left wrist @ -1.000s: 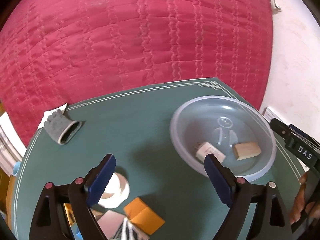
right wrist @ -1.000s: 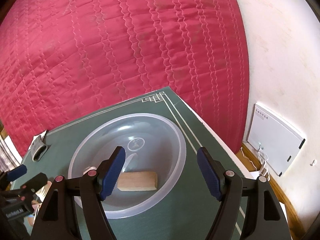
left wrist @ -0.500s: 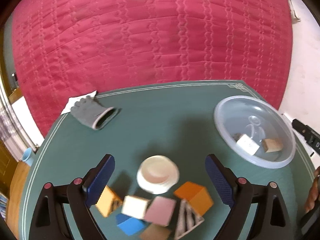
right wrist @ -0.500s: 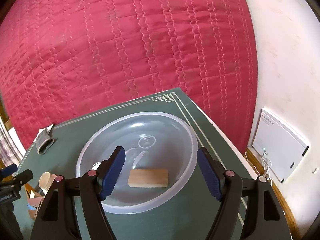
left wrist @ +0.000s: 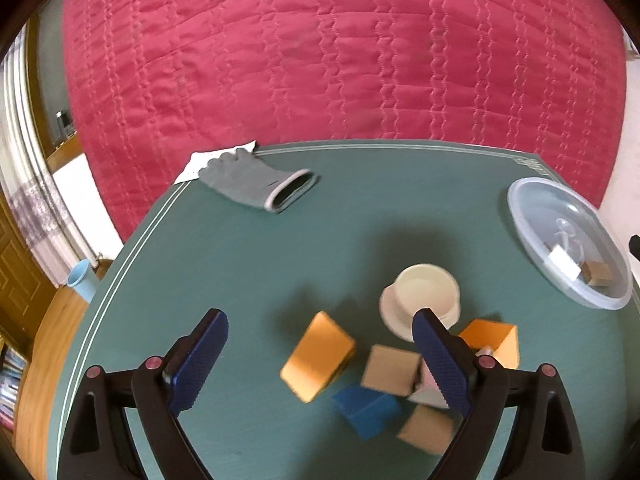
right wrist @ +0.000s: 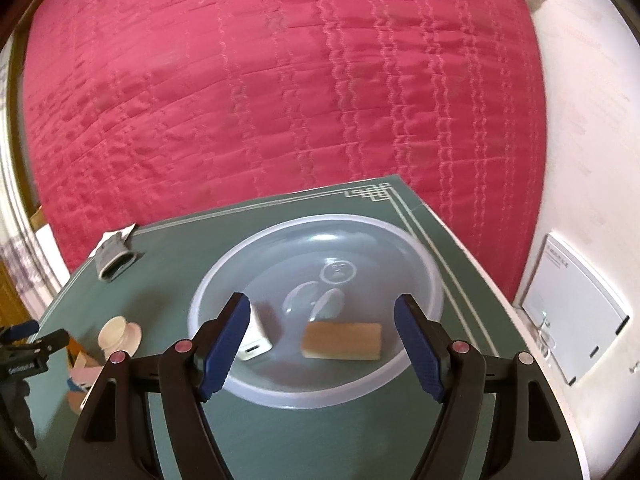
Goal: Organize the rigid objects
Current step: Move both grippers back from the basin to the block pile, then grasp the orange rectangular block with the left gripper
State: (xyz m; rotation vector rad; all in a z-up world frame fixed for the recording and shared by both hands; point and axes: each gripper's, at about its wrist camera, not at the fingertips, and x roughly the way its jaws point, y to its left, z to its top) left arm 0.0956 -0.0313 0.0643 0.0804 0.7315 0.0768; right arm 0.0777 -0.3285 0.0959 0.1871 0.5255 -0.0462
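In the left wrist view my left gripper hangs open over a cluster of blocks on the green table: an orange block, a tan block, a blue block and an orange box, beside a cream cup. Nothing sits between its fingers. The clear plastic bowl lies far right. In the right wrist view my right gripper stands open just above the bowl, which holds a wooden block and a white charger.
A grey glove lies on white paper at the table's far edge. A red quilted bed fills the background. A white box leans on the wall right of the table. A blue cup stands on the floor left.
My left gripper swung left, away from the bowl, until it hung over the block cluster. The right gripper drifted slightly, and the white charger came into its view.
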